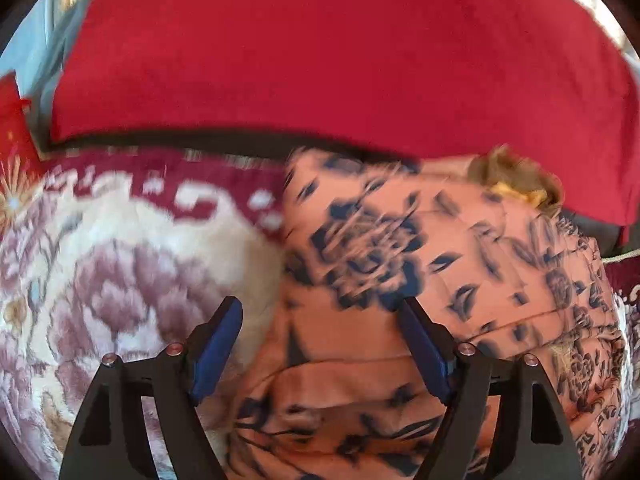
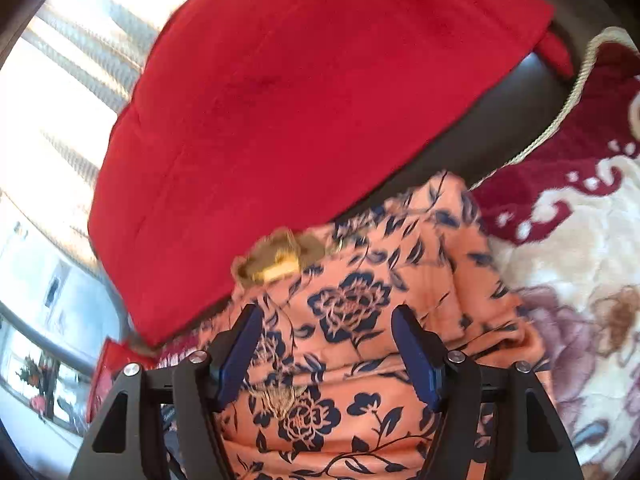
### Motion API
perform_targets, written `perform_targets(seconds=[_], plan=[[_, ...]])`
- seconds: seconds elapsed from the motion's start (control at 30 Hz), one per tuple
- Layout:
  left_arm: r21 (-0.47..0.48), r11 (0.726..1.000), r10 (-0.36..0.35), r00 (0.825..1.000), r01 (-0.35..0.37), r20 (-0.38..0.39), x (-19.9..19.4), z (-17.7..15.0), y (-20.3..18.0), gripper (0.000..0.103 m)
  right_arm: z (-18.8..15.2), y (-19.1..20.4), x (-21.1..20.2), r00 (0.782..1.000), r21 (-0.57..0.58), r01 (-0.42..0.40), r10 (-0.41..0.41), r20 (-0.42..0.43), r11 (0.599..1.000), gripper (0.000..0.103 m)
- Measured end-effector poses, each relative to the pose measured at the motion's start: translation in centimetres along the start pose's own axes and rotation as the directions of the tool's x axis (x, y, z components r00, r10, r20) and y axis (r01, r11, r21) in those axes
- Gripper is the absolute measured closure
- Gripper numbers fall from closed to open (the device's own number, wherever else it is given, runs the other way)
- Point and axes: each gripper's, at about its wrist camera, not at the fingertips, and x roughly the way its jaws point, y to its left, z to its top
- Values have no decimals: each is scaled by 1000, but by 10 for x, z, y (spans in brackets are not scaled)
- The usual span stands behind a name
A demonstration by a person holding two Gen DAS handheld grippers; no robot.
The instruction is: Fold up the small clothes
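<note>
A peach garment [image 1: 400, 248] with a navy flower print lies bunched on a plush blanket, with a gold trim piece [image 1: 516, 188] at its far edge. My left gripper [image 1: 320, 316] hangs over the garment's left edge. Its jaws stand wide apart with only loose cloth beneath them; the view is blurred. In the right wrist view the same garment [image 2: 352, 304] fills the lower middle, its gold trim [image 2: 276, 264] against the cushion. My right gripper [image 2: 326, 316] is open above the flowered cloth, and neither blue pad [image 2: 240, 352] presses on it.
A big red cushion [image 1: 340, 52] [image 2: 300, 100] leans behind the garment on a dark seat back [image 2: 500, 120]. The cream and maroon flowered blanket [image 1: 120, 260] [image 2: 580, 240] spreads to both sides. A bright window with curtains [image 2: 60, 100] is at the left.
</note>
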Motion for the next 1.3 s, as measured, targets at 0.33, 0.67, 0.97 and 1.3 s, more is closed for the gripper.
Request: perform_targets(seconds=[0.33,0.67,0.97,1.3], plan=[[172,985,1,996,-16,89,-39,-39,-6,21,-31,-25,12,999,48,-8,11,-52,999,32],[144,985,89,996,-90,16,-18,-33,19,59,-29,-23,9,998,28,10,-8,-56,1000,33],[-78,997,-27,999,29,34,-23,-43,58,63,-28,-34,6,998,77,-15,19,-56,997,33],[-104,988,-101,984,117,145,-92,-33,54,36,-15,-49,48,979,183,-59,93,-182,981,23]])
